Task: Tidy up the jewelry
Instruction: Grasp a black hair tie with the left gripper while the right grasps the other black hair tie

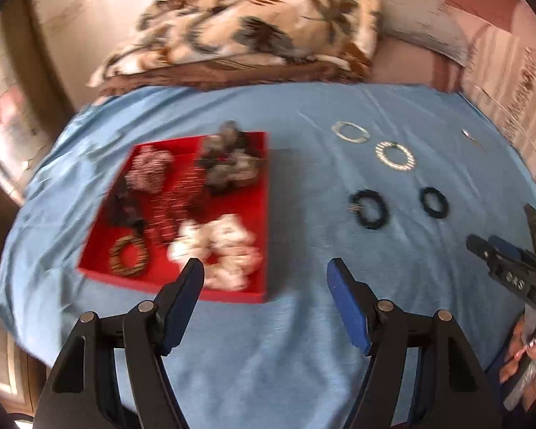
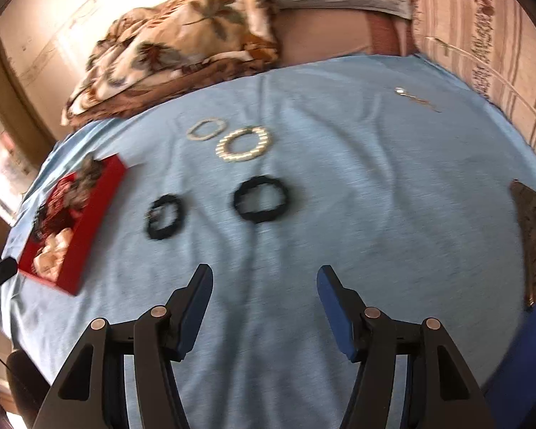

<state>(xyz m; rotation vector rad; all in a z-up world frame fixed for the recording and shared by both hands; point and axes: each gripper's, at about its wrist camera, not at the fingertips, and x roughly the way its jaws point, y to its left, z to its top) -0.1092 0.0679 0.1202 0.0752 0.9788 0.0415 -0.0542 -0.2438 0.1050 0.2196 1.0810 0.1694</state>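
A red tray (image 1: pixel 246 211) on the blue cloth holds several scrunchies and bracelets, among them a white scrunchie (image 1: pixel 218 246) and a brown beaded bangle (image 1: pixel 128 255). My left gripper (image 1: pixel 264 273) is open and empty, just in front of the tray's near right corner. On the cloth lie two pale bangles (image 2: pixel 244 144) (image 2: pixel 205 128), two black hair ties (image 2: pixel 259 198) (image 2: pixel 164 216) and a small silver piece (image 2: pixel 414 98). My right gripper (image 2: pixel 264 279) is open and empty, short of the black ties. The tray (image 2: pixel 78 250) shows at left in the right wrist view.
A folded floral blanket (image 1: pixel 253 25) and a grey pillow (image 1: pixel 421 18) lie behind the blue cloth (image 1: pixel 303 321). A dark patterned object (image 2: pixel 534 228) rests at the cloth's right edge. The right gripper body (image 1: pixel 507 268) shows at right in the left wrist view.
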